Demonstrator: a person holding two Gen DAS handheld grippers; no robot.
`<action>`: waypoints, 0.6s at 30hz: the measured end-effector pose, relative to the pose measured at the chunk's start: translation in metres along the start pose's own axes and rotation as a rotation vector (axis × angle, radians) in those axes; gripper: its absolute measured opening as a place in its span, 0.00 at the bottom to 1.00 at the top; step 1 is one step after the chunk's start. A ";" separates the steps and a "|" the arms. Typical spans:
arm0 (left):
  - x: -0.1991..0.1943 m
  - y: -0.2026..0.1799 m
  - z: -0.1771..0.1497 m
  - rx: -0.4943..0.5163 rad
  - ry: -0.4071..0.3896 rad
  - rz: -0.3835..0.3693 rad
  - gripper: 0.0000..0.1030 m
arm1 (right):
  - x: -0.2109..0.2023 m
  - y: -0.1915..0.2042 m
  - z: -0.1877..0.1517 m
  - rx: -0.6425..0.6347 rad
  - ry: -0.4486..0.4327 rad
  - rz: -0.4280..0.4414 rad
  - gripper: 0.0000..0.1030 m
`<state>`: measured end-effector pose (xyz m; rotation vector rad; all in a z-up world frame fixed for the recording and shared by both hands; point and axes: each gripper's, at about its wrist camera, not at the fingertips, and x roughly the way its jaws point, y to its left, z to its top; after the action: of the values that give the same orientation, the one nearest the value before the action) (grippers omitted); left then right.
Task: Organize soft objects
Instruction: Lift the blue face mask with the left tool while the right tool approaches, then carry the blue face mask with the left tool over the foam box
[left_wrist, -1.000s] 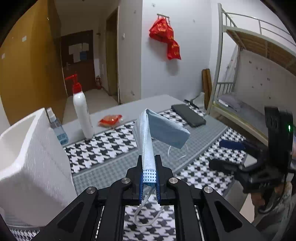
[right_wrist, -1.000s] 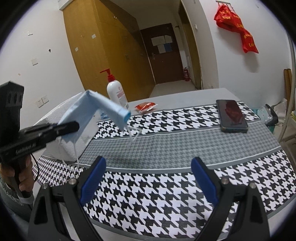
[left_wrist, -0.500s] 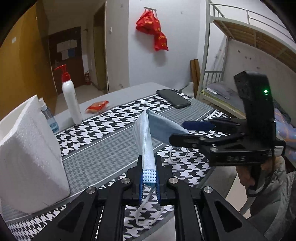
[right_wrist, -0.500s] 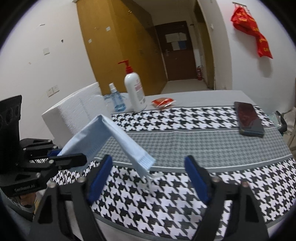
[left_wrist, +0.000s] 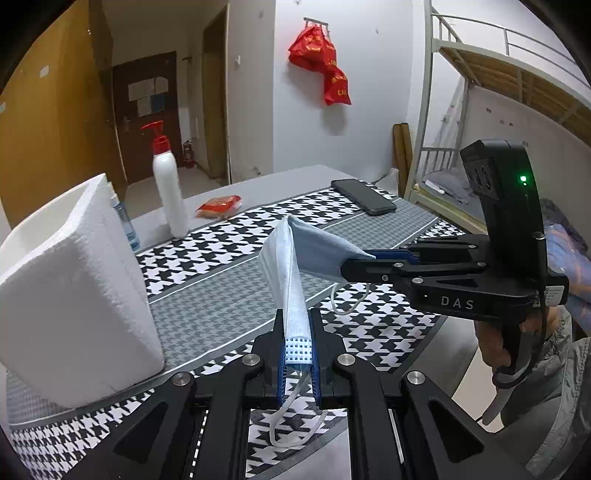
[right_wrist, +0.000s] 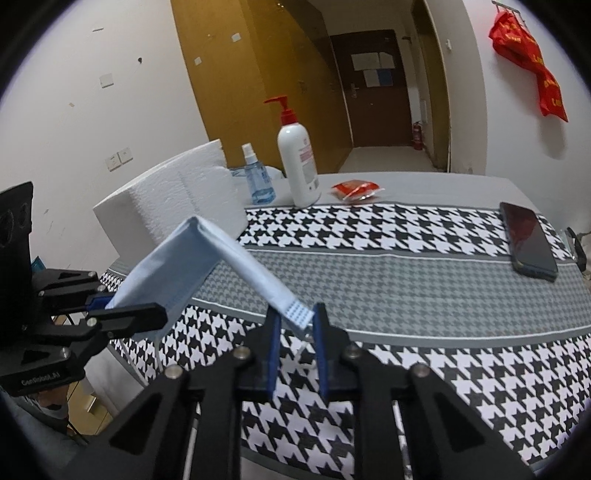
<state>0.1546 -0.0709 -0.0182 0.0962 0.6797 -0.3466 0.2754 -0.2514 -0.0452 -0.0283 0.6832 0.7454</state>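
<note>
A blue mask (left_wrist: 295, 266) is held up above the table (left_wrist: 229, 295), bent over like a tent. One end is clamped tight in the left claw (left_wrist: 298, 354). The other end sits between the pads of the right claw (right_wrist: 297, 332), which is closing; a small gap is seen there in the right view, so no firm grip can be told yet. An ear loop (left_wrist: 291, 424) hangs down under the left claw. A white foam box (left_wrist: 74, 295), a pump bottle (left_wrist: 168, 192), a spray bottle (right_wrist: 256, 177), a red packet (left_wrist: 219, 205) and a phone (left_wrist: 364, 192) are seen on the table.
</note>
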 end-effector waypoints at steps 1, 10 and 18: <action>-0.002 0.002 -0.001 -0.001 -0.002 0.004 0.11 | 0.000 0.002 0.000 -0.003 0.000 0.001 0.20; -0.034 0.025 0.007 -0.039 -0.054 0.080 0.11 | -0.003 0.033 0.021 -0.059 -0.025 0.017 0.20; -0.080 0.048 0.020 -0.077 -0.149 0.160 0.11 | -0.016 0.078 0.057 -0.138 -0.096 0.067 0.20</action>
<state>0.1255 -0.0070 0.0462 0.0510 0.5337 -0.1712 0.2494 -0.1882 0.0253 -0.0951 0.5427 0.8521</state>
